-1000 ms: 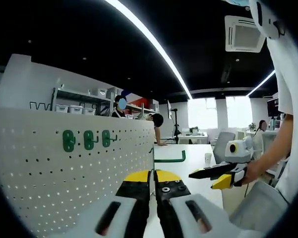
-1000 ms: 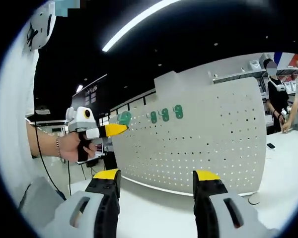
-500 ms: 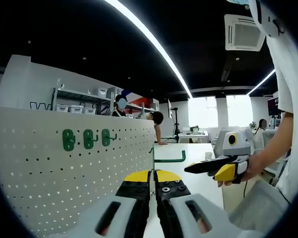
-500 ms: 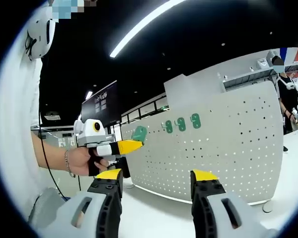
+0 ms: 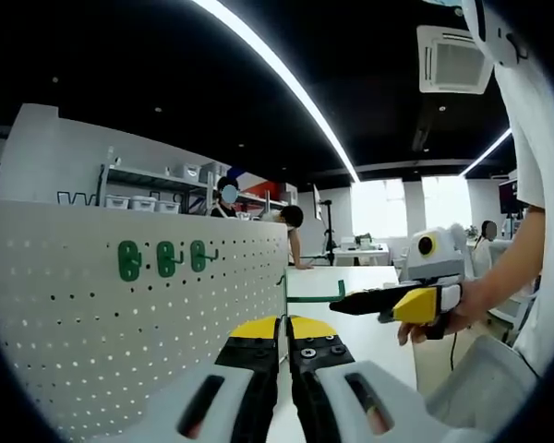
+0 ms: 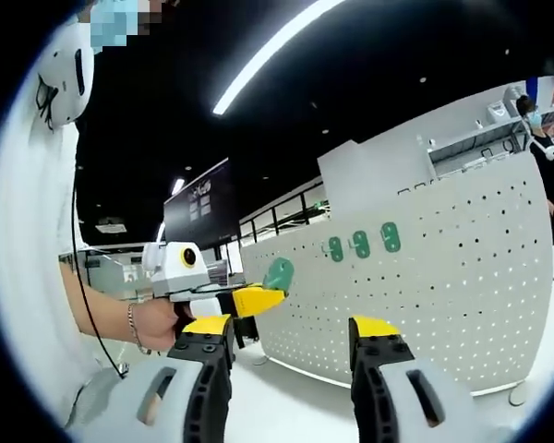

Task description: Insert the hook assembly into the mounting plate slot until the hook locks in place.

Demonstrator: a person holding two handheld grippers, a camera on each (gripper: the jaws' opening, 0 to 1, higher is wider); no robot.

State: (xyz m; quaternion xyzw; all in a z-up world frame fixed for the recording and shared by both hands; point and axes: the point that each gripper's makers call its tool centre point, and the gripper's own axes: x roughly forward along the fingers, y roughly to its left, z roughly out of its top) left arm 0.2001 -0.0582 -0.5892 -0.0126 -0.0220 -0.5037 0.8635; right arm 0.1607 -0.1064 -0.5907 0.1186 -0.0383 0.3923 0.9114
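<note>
White table (image 5: 369,305), pegboard (image 5: 120,323): three hooks (image 5: 162,260) mounted. My left tool (image 5: 284,330) clamped on green hook (image 6: 279,274), uninserted; right tool (image 6: 291,329) apart, empty.

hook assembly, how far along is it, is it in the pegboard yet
Done: three green hooks already sit in the white pegboard. In hand: the left gripper is shut on a fourth green hook, held off the board's edge. The right gripper is open. Left: bring the hook to a slot and press until it locks.
</note>
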